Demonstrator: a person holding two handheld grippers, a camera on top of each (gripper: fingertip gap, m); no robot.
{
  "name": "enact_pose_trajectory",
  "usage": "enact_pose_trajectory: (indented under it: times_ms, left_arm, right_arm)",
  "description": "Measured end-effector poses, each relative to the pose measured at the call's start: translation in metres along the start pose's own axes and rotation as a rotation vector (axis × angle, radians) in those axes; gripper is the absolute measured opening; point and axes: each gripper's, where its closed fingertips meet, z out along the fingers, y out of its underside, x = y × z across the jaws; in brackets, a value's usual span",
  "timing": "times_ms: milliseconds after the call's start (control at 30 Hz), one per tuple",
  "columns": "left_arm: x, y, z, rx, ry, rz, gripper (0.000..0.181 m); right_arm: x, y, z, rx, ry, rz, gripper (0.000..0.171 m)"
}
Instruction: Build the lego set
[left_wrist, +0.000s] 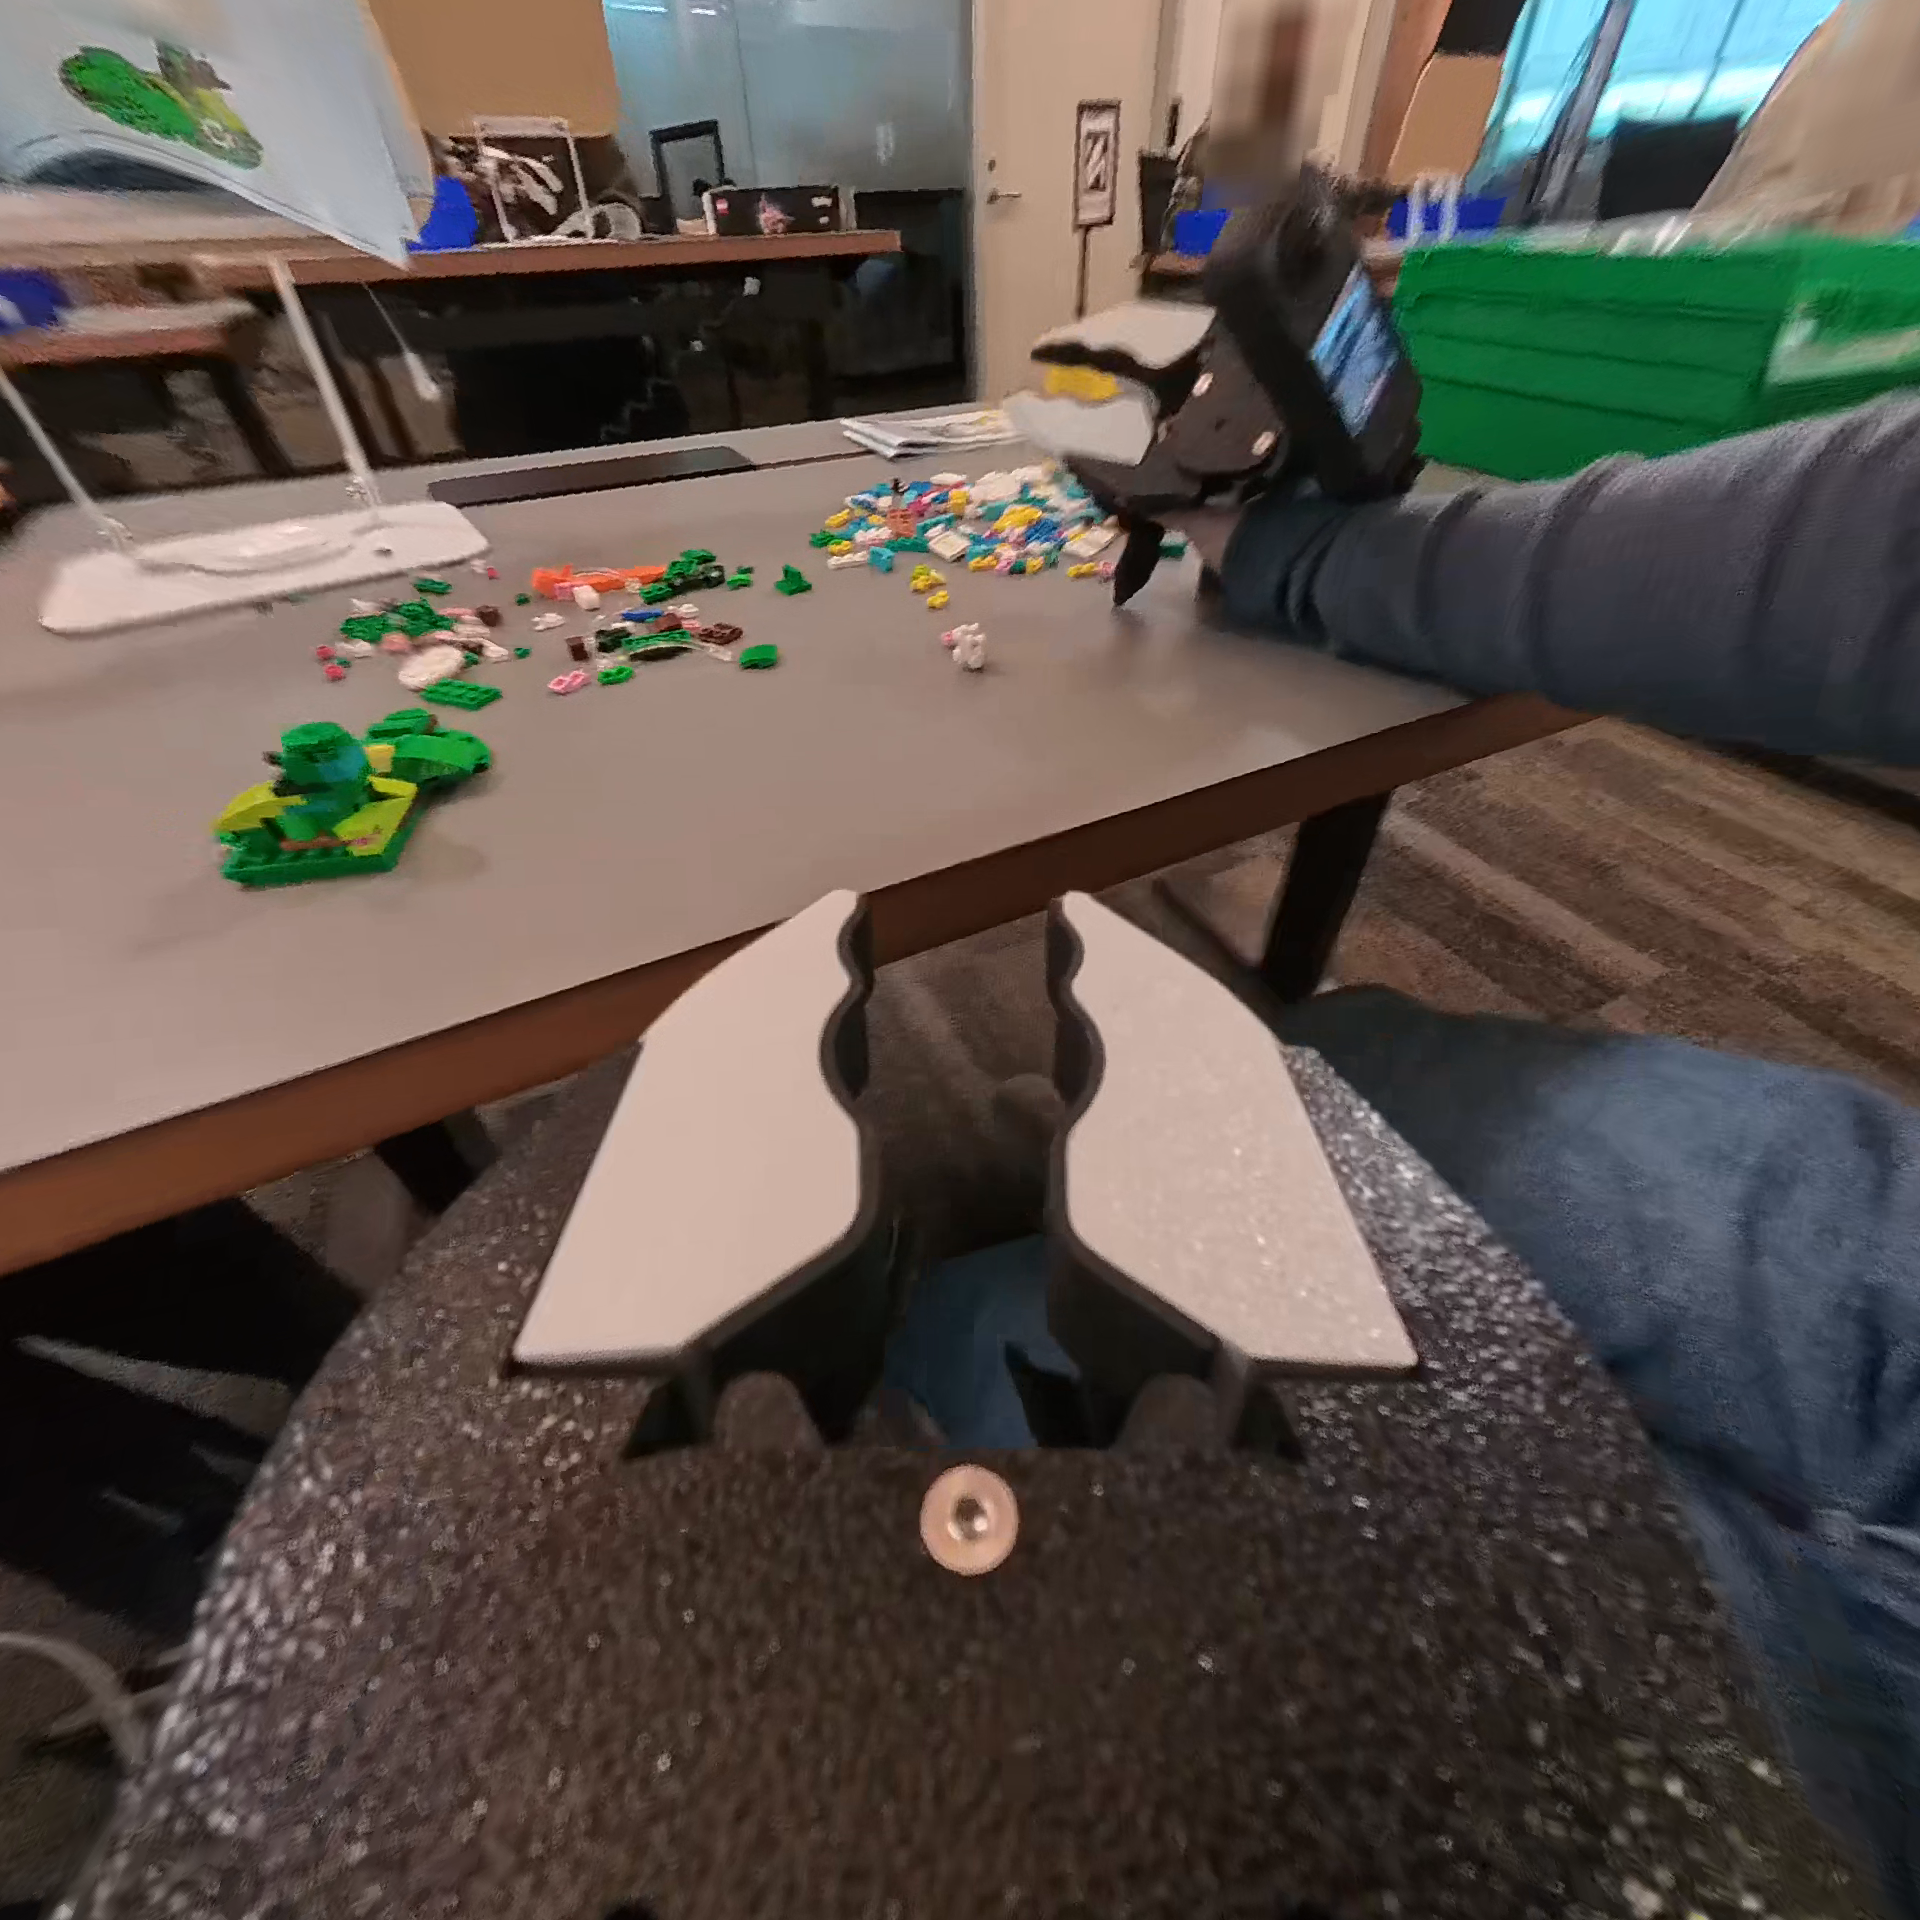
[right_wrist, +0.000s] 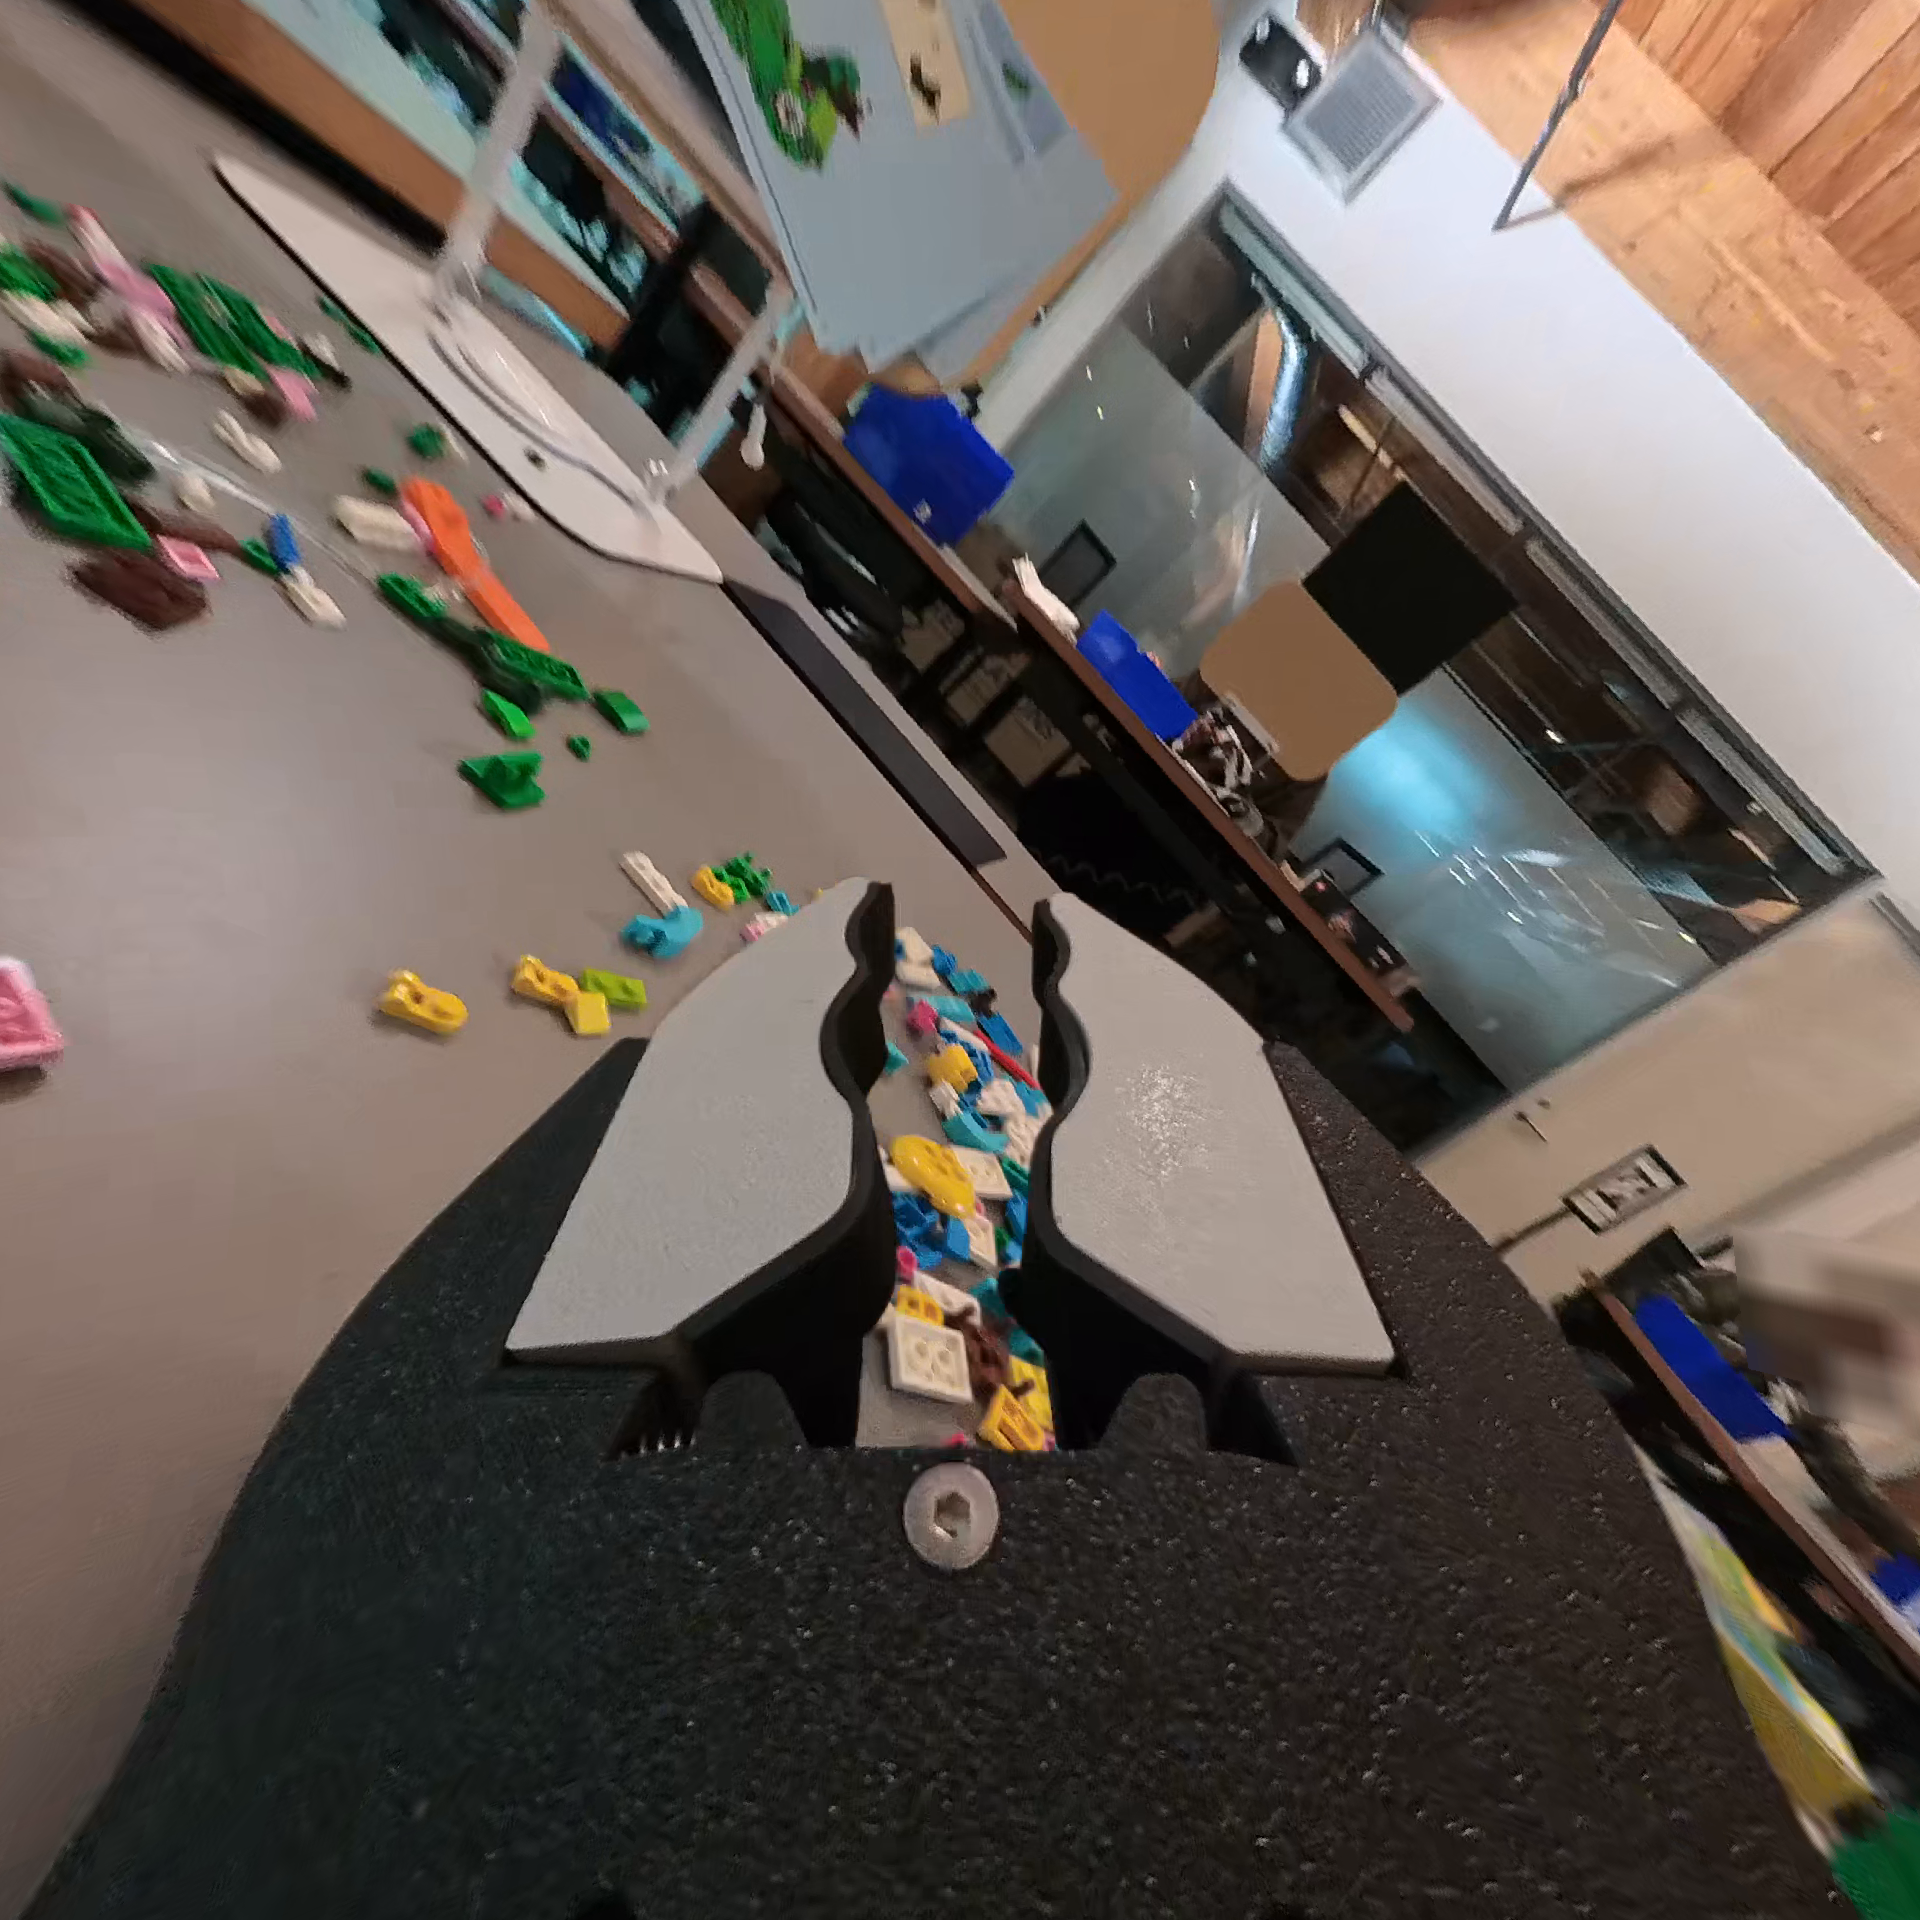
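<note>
A partly built green lego model (left_wrist: 332, 790) stands on the grey table (left_wrist: 831, 790) at the left. A pile of colourful loose pieces (left_wrist: 966, 520) lies at the far right and shows under my right gripper in the right wrist view (right_wrist: 971, 1101). Green, brown and orange pieces (left_wrist: 582, 623) lie in the middle. My right gripper (left_wrist: 1039, 379) is raised above the colourful pile, tilted on its side, and shut on a yellow piece (left_wrist: 1075, 382). The yellow piece (right_wrist: 932, 1174) sits between the fingers of my right gripper (right_wrist: 961, 904). My left gripper (left_wrist: 961, 914) is open and empty, below the table's near edge over a person's lap.
An instruction booklet (left_wrist: 208, 104) rests on a clear stand with a white base (left_wrist: 260, 561) at the back left. A small white figure (left_wrist: 968, 646) stands alone near the right edge. A green crate (left_wrist: 1662, 343) is behind the right arm. Folded papers (left_wrist: 925, 431) lie at the back.
</note>
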Motion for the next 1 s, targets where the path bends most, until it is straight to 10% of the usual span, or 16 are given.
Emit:
enact_pose_trajectory:
  times_ms: [33,300,600,1000]
  left_arm:
    - [0.002,0.001,0.001,-0.011,-0.033,0.079,0.03]
    - [0.014,-0.012,0.003,0.076,-0.252,0.583,0.01]
    - [-0.086,0.003,-0.03,0.143,-0.581,0.091,0.023]
    - [-0.097,0.019,-0.009,0.044,-0.698,0.057,0.024]
  right_arm:
    - [-0.001,-0.004,-0.002,0.033,-0.016,0.023,0.025]
    - [0.013,-0.02,-0.016,0.2,-0.054,0.24,0.023]
    - [0.025,-0.017,-0.016,0.248,-0.086,0.451,0.019]
    - [0.033,-0.013,-0.019,0.269,-0.094,0.551,0.019]
